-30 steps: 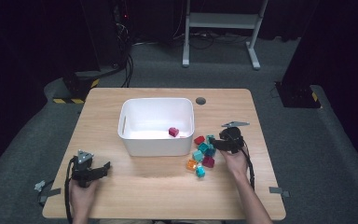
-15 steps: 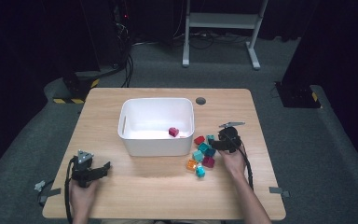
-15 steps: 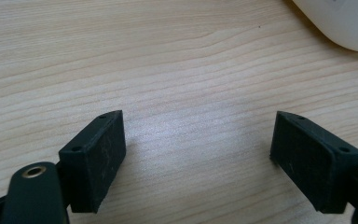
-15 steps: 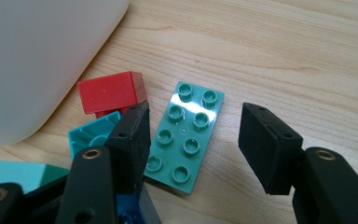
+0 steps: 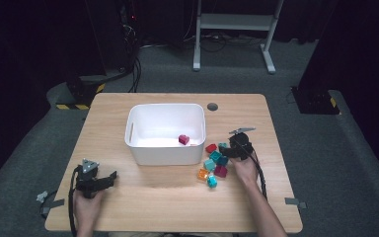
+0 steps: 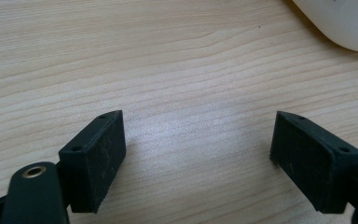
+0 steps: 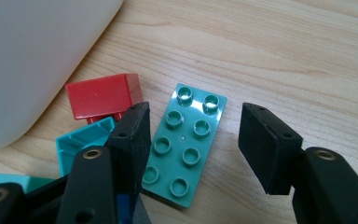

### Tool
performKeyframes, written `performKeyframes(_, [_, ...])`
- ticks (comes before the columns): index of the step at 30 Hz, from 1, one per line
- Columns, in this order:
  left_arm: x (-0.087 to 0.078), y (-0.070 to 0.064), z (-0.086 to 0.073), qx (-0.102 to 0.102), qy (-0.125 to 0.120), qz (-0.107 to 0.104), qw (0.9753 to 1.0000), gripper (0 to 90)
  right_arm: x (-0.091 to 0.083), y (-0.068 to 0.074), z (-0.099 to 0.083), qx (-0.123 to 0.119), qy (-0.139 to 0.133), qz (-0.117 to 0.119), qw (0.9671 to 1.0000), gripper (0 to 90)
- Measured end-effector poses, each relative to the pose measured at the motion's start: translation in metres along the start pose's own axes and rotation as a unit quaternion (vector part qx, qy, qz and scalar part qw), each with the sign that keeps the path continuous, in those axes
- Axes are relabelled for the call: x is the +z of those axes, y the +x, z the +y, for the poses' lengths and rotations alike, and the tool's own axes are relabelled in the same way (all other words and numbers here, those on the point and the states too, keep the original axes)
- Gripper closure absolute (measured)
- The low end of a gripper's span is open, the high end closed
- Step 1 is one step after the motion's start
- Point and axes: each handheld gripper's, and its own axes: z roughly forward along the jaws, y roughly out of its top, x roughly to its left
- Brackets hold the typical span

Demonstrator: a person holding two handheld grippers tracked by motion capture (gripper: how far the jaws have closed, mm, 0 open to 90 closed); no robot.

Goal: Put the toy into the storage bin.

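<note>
Both grippers stay where they were: your right gripper (image 7: 193, 149) spread around a teal brick (image 7: 185, 144), left gripper (image 6: 198, 154) spread empty. One magenta block (image 5: 183, 139) sits in the white bin (image 5: 165, 153).

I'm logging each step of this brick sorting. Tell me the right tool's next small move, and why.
Probably shut the right tool on the green studded plate. Its jaws are open and stand either side of the plate, which lies flat on the table beside the red brick. One magenta brick already lies in the white bin, so this plate likely goes there too.
</note>
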Motion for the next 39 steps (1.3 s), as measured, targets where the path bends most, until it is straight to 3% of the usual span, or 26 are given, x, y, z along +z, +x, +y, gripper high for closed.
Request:
performKeyframes(22, [0.0, -0.0001, 0.0, -0.001, 0.0, 0.0, 1.0, 18.1, 0.0056, 0.0003, -0.0007, -0.006, 0.007, -0.001, 1.0, 44.7])
performKeyframes(26, [0.0, -0.0001, 0.0, -0.001, 0.0, 0.0, 1.0, 18.1, 0.0078, 0.0005, -0.0016, -0.002, 0.014, -0.007, 0.9999, 46.0])
performKeyframes(39, [0.0, 0.0, 0.0, 0.0, 0.0, 0.0, 1.0, 18.1, 0.0081, 0.0037, -0.0019, -0.032, 0.018, -0.043, 0.9984, 55.6])
